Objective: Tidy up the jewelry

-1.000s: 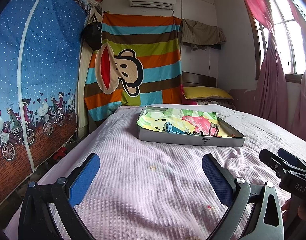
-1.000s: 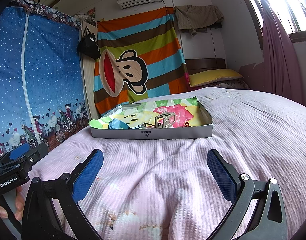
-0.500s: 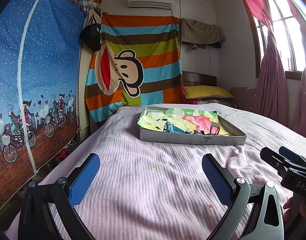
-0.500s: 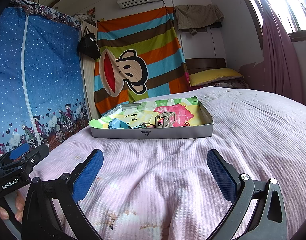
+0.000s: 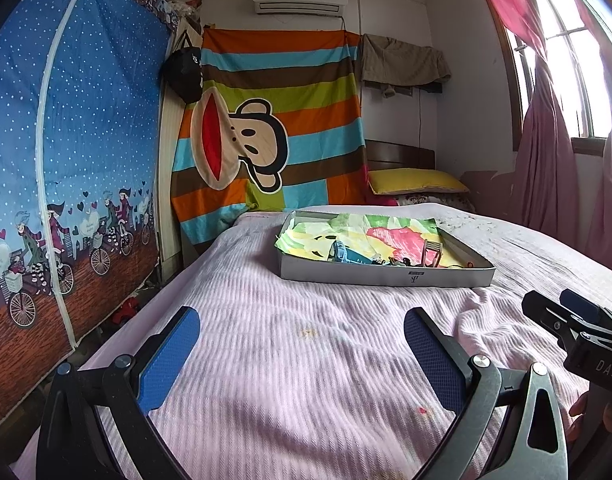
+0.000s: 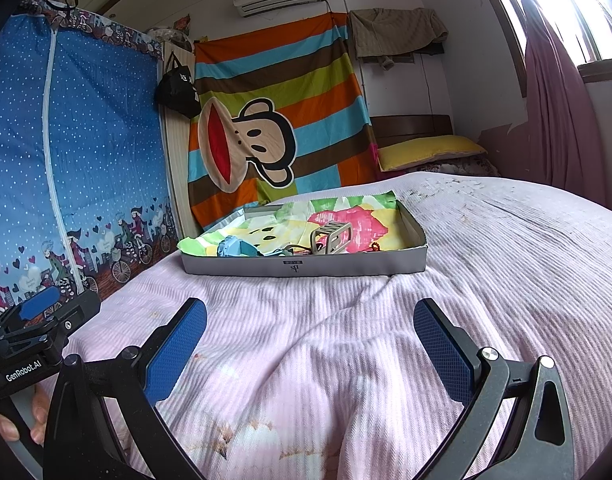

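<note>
A shallow grey cardboard tray [image 5: 386, 276] [image 6: 306, 270] lined with a bright cartoon cloth sits on the pink bedspread, well ahead of both grippers. Inside lie a blue item [image 5: 344, 255] [image 6: 234, 248], a tan slatted rack [image 5: 432, 252] [image 6: 332, 237], and small dark jewelry pieces [image 5: 398, 261] too small to make out. My left gripper [image 5: 302, 344] is open over bare bedspread, nothing between its blue pads. My right gripper [image 6: 310, 336] is open likewise, low over the bed. Each gripper shows at the edge of the other's view, with a hand [image 6: 34, 416] on the handle.
The bed's left edge drops beside a blue dotted wardrobe cover [image 5: 66, 160]. A striped monkey blanket [image 5: 274, 120] hangs on the far wall, a yellow pillow [image 5: 414, 182] lies at the headboard, and pink curtains [image 5: 546, 140] hang at right.
Both grippers stay open. The left wrist view has shifted slightly, with the tray sitting a little higher in frame; the right wrist view is nearly unchanged.
</note>
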Demonstrator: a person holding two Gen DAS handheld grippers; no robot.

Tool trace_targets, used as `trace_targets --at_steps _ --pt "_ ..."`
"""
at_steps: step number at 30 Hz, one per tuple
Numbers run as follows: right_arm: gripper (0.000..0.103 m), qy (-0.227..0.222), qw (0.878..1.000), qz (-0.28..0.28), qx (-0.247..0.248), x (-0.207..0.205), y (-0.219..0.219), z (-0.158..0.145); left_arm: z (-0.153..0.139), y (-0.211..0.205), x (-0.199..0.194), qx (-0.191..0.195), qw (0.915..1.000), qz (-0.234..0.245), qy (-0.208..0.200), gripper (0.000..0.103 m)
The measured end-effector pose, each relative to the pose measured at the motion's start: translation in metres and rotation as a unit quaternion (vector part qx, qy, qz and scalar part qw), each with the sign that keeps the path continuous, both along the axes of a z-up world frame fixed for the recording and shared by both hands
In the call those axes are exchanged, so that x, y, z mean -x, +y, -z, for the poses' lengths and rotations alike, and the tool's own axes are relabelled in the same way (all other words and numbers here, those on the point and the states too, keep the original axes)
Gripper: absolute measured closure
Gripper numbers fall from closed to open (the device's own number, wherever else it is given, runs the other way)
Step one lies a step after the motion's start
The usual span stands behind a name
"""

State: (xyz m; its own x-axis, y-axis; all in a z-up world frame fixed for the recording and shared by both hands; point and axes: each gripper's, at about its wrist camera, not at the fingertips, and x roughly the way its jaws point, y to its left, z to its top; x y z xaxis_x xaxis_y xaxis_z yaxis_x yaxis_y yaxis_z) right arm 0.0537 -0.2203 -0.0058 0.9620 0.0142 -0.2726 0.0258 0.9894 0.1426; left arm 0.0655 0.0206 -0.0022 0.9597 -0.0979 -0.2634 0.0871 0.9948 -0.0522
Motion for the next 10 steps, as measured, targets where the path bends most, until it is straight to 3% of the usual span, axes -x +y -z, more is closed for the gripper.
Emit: trace_targets --at_steps 10 --pt "0.001 0.002 1.000 0.000 0.001 0.0001 0.0027 0.0011 0.0012 0.0020 -0.0014 -0.006 1.0000 -0.005 0.000 0.000"
